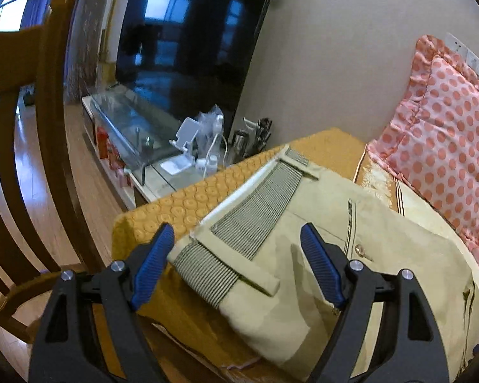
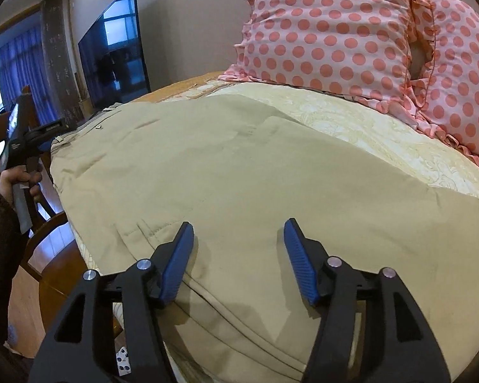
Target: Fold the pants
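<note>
Two views show one pair of beige pants [image 2: 239, 172] spread flat across a worktop, lying on a pale patterned cloth [image 2: 383, 134], with the striped inner waistband [image 1: 255, 210] turned up at the end nearest the orange textured mat [image 1: 188, 204]. Behind the pants, two pink polka-dot pillows [image 2: 329, 25] rest against the wall. A dark television [image 1: 191, 38] stands on a glass-topped stand [image 1: 137, 134] to the far side, and a wooden chair [image 1: 25, 102] stands beside the worktop. The left tongs [image 1: 238, 241] hang spread wide just above the waistband end, holding nothing. The right tongs [image 2: 238, 234] are likewise spread apart over the trouser-leg end, their blue pads clear of the fabric. A small button [image 1: 358, 249] sits at a back pocket.
</note>
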A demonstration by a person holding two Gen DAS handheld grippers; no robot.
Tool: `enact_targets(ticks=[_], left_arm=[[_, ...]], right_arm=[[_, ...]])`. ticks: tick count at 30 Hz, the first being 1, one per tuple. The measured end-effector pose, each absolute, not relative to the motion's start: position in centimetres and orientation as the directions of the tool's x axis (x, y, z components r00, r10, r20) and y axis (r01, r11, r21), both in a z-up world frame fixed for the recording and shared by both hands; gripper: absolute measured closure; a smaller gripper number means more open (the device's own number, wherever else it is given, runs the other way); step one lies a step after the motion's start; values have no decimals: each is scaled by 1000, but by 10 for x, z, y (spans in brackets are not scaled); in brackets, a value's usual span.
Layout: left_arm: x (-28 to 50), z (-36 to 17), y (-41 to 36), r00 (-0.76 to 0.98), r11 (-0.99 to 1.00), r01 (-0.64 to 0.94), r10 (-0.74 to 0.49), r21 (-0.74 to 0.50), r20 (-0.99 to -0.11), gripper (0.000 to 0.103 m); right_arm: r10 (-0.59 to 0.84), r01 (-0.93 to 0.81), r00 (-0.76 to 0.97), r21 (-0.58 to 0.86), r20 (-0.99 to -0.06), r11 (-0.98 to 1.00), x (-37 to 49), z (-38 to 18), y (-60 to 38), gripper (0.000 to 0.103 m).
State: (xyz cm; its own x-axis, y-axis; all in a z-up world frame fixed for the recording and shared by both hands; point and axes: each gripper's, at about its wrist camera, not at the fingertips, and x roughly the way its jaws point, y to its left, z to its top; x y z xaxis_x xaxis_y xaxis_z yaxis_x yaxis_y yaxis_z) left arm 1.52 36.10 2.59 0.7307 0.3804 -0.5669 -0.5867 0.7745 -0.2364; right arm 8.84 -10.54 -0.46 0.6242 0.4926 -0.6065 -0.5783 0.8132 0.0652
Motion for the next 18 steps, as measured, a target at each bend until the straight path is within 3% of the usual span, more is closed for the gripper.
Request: enact_targets(ticks=[3,13,18], left_arm=[[7,24,349,750,783,-567,362,-256,-554,23],[-16,22,291,862,760,-414,153,-500,-483,21],[-6,24,307,863,709,-426,131,-562,-488,21]], right_arm=[[502,-584,622,72,-601,809,89,-4,-108,40],[514,-590,620,78,-593,803,84,-4,-110,38],[517,-592,619,82,-591,802,83,-4,-111,38]])
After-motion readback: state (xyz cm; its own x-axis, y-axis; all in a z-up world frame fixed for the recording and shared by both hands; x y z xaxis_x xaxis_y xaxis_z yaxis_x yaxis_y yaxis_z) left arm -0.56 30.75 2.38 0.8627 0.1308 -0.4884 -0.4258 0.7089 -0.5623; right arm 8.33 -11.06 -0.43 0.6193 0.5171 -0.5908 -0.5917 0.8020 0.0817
